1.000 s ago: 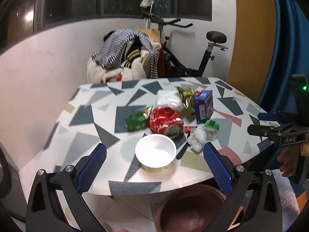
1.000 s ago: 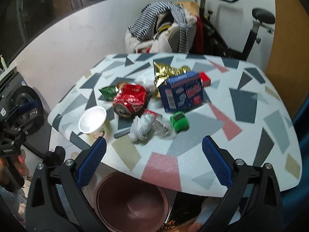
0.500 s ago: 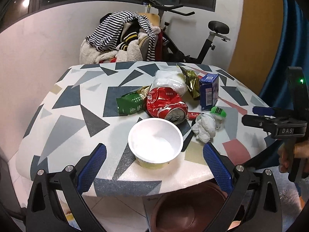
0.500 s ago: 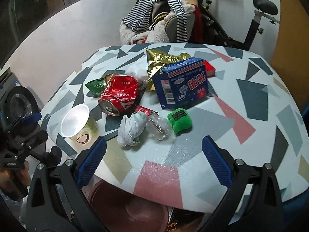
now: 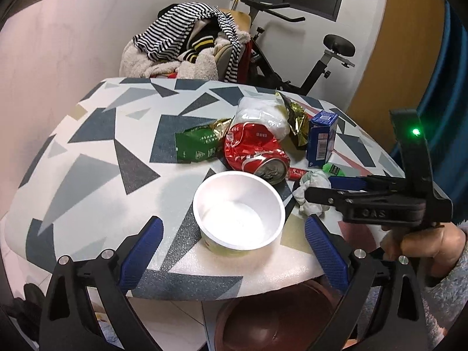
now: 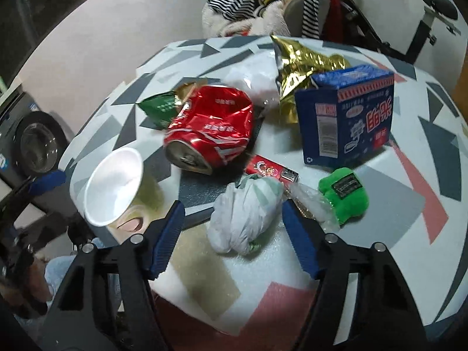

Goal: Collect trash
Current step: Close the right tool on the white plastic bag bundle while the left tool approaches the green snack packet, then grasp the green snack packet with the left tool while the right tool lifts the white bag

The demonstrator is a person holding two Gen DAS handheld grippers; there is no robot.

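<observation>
Trash lies in a heap on the patterned table (image 5: 96, 175). A white paper cup (image 5: 238, 213) stands upright near the front edge, between the wide-apart fingers of my left gripper (image 5: 232, 234), which is open and touches nothing. A crumpled white paper wad (image 6: 242, 216) lies between the fingers of my right gripper (image 6: 232, 213). Its jaws are closing and the pads stand just clear of the wad. Behind these lie a crushed red can (image 6: 210, 128), a blue carton (image 6: 348, 117), a gold foil wrapper (image 6: 304, 64) and a green wrapper (image 5: 199, 146).
A brown bin (image 5: 278, 316) sits on the floor under the table's front edge. A green plush piece (image 6: 345, 193), a small red packet (image 6: 269, 169) and clear plastic (image 6: 313, 201) lie beside the wad. Clothes on a chair and an exercise bike stand behind the table.
Both grippers came down and closer to the table. The right one moved in over the paper wad and its jaws narrowed around it. The left stayed wide at the cup.
</observation>
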